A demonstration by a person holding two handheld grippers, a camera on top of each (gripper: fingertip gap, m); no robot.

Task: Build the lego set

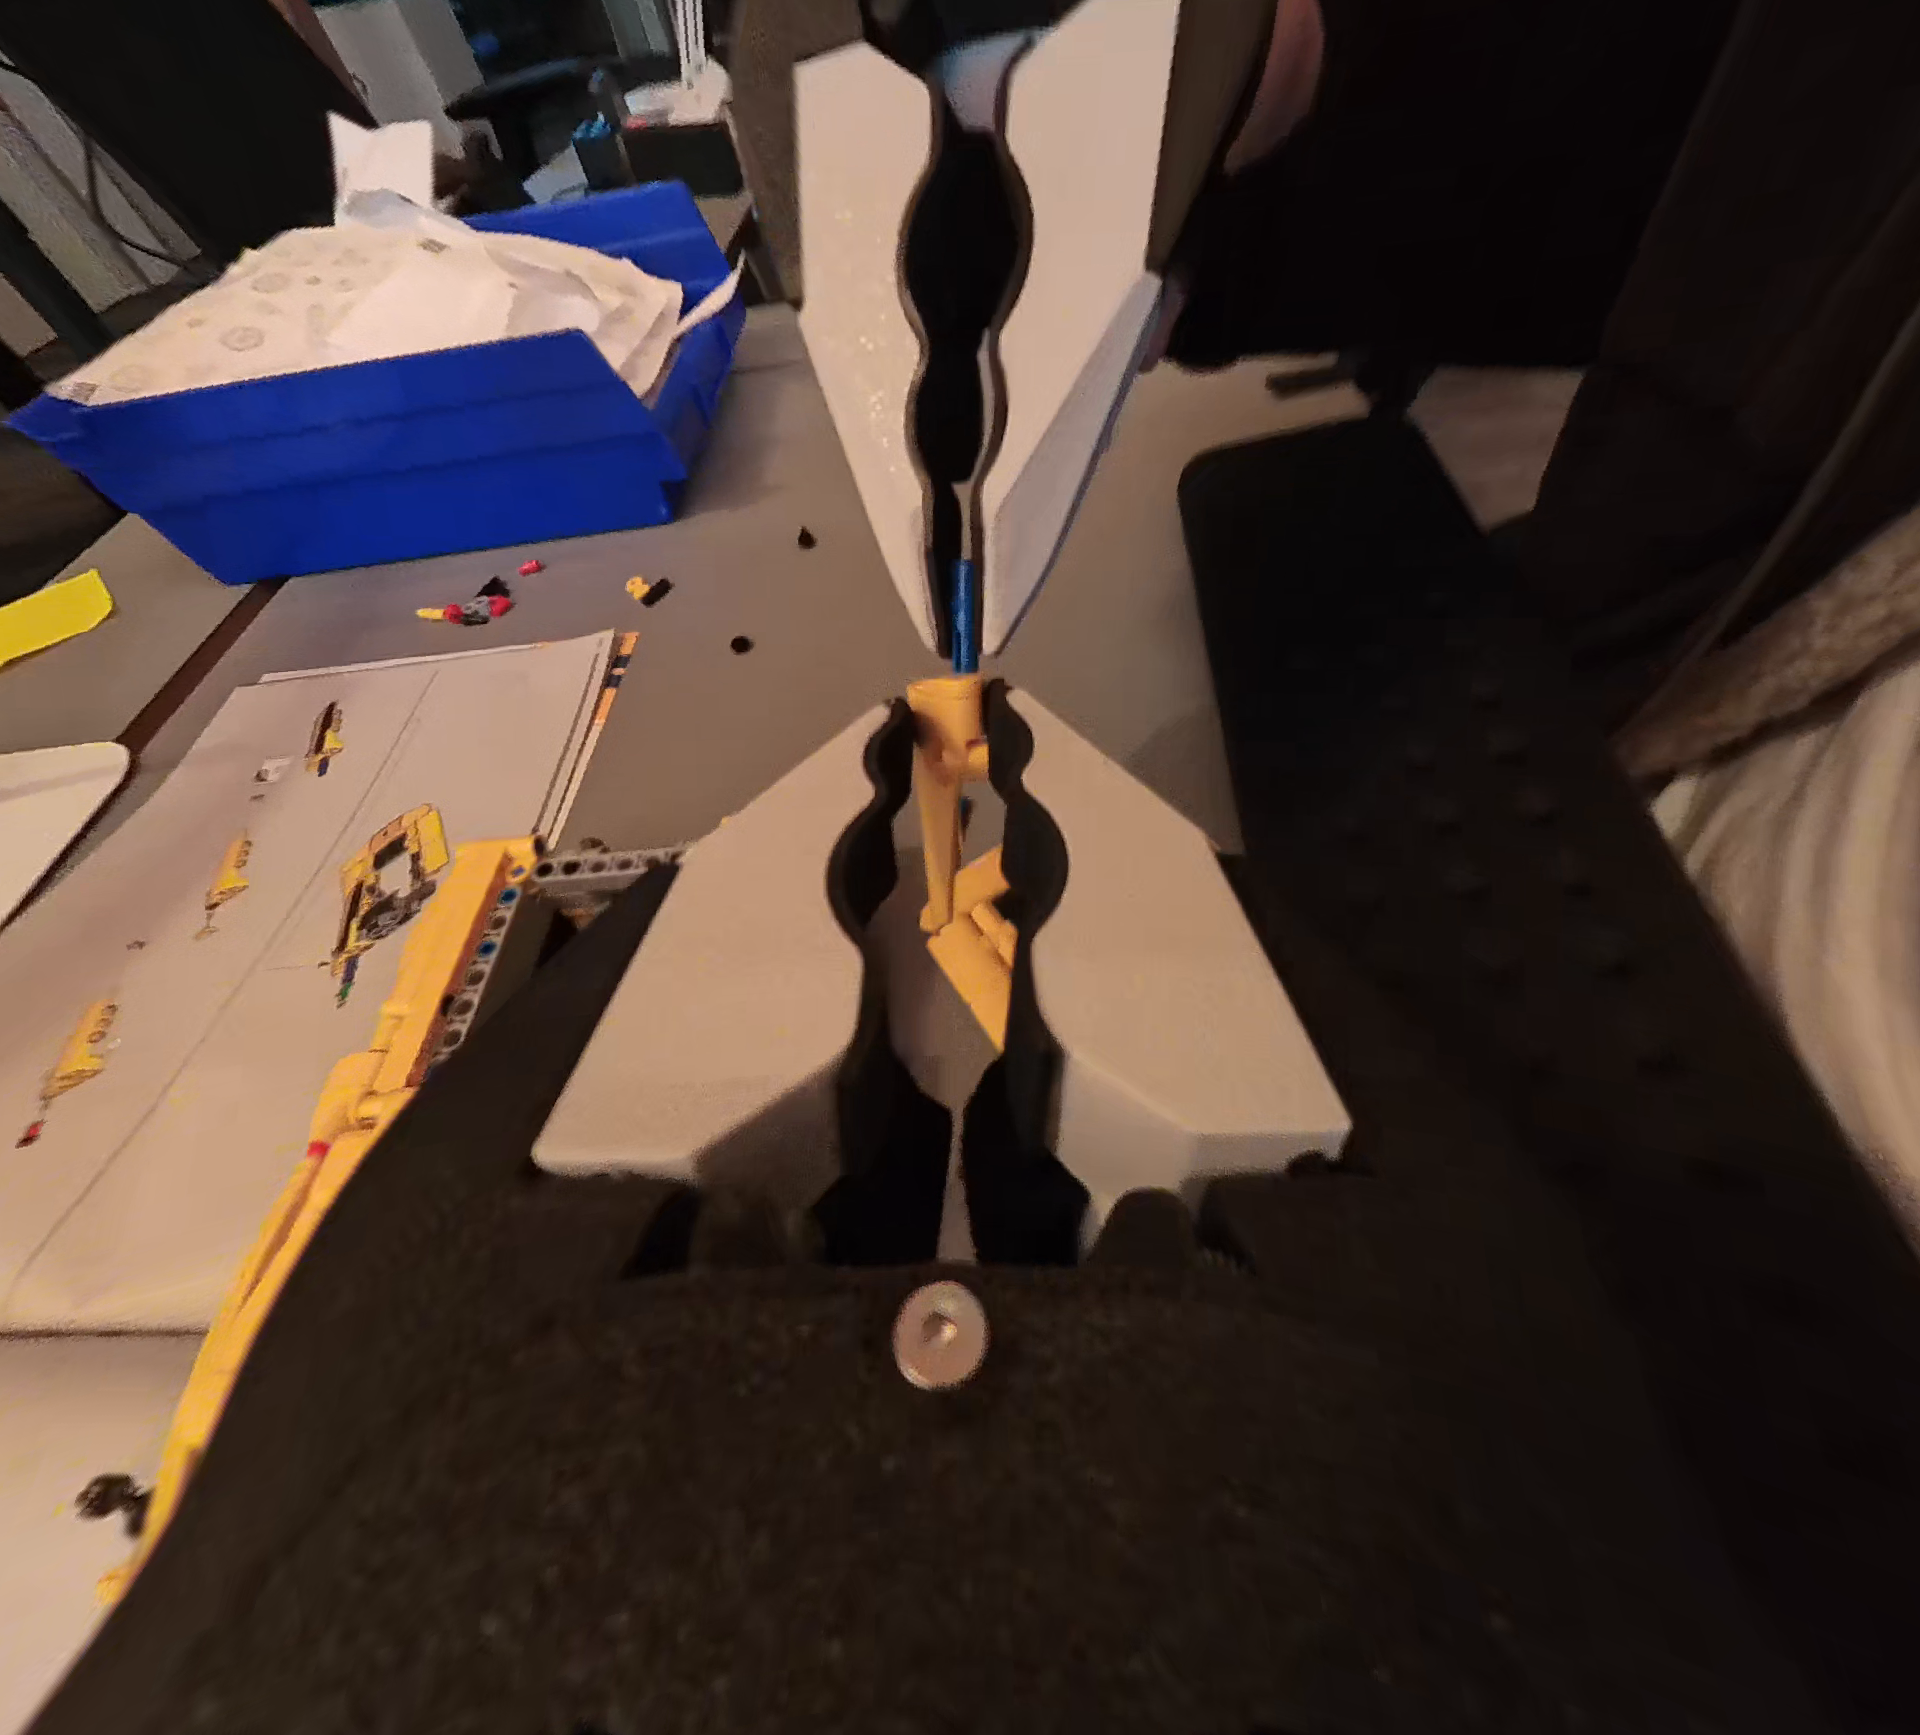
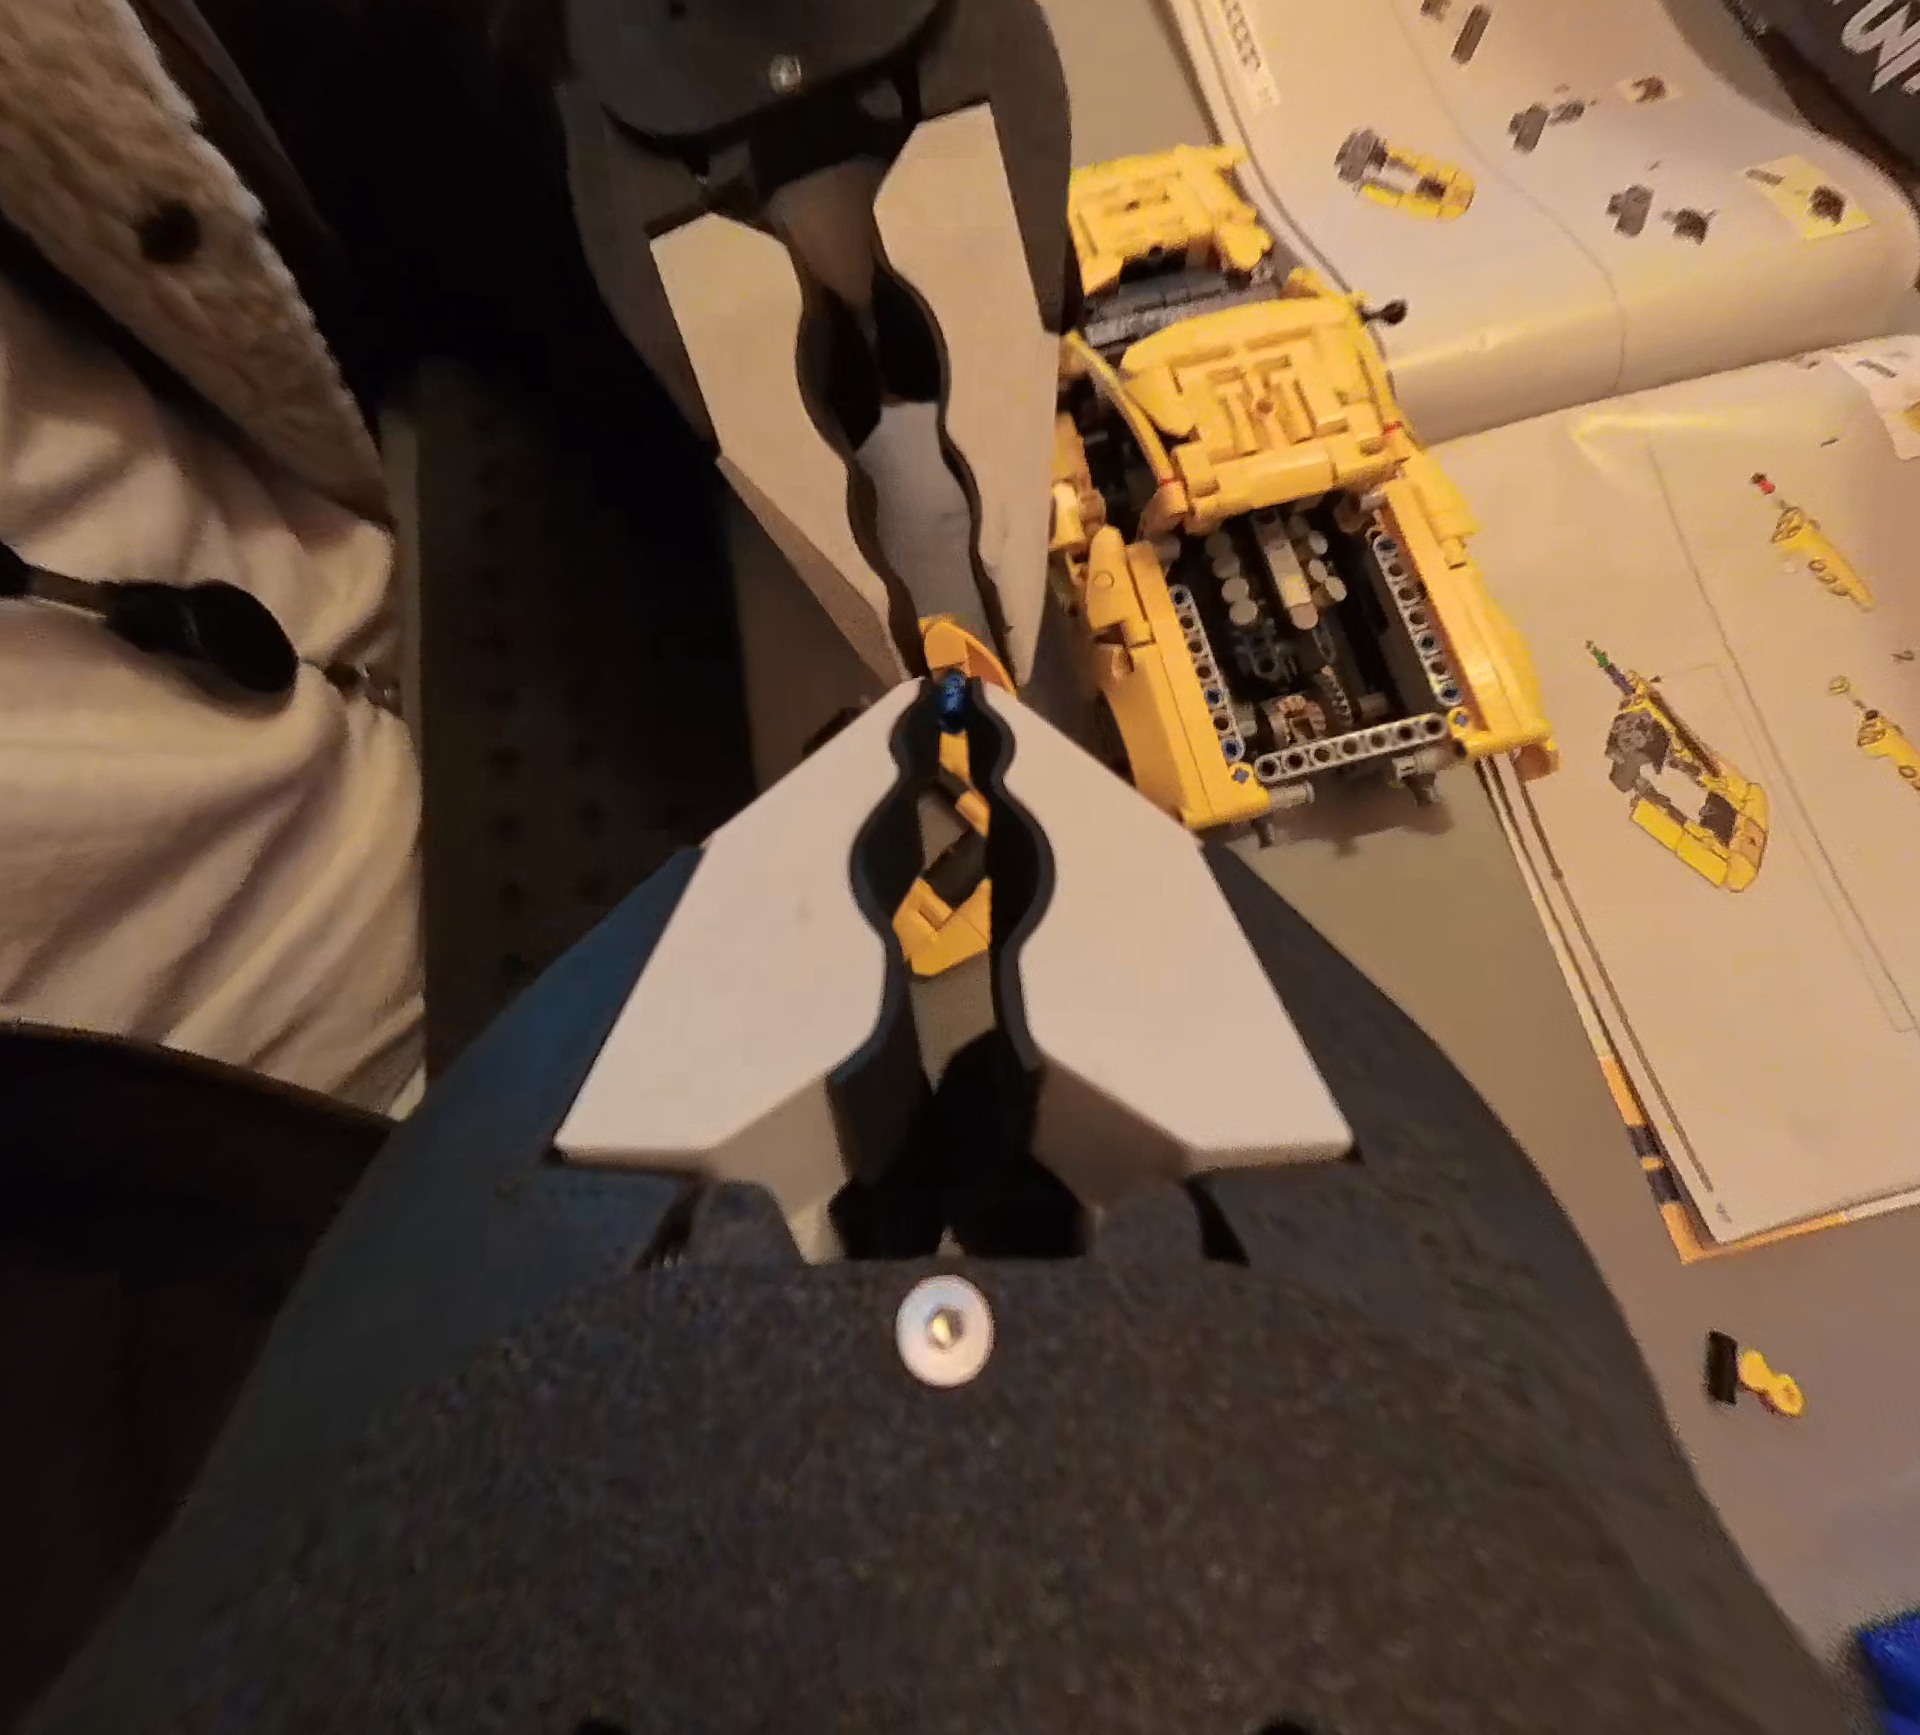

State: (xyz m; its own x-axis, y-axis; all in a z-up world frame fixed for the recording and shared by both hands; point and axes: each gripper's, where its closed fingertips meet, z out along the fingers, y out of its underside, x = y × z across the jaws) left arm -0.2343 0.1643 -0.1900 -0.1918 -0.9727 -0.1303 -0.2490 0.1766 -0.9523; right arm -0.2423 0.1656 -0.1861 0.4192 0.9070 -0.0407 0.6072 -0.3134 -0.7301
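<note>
The left hand-held gripper (image 1: 948, 698) is clenching a yellow lego piece (image 1: 943, 786) at centre frame. Tip to tip at its 12 o'clock, the right hand-held gripper (image 2: 951, 693) is pinching a blue pin (image 1: 963, 610). At 10 o'clock on the bench (image 1: 707, 729), a blue bin (image 1: 416, 438) is holding crumpled white bags (image 1: 416, 293).

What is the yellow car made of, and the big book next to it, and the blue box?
The yellow car looks like hard plastic bricks: smooth, slightly shiny, with rows of round holes in its grey beams. The book looks like printed paper: thin, flat, matte pages that curve at the fold. The blue box seems to be moulded plastic, one even colour with stiff ridged walls, though blur leaves its finish uncertain.
</note>
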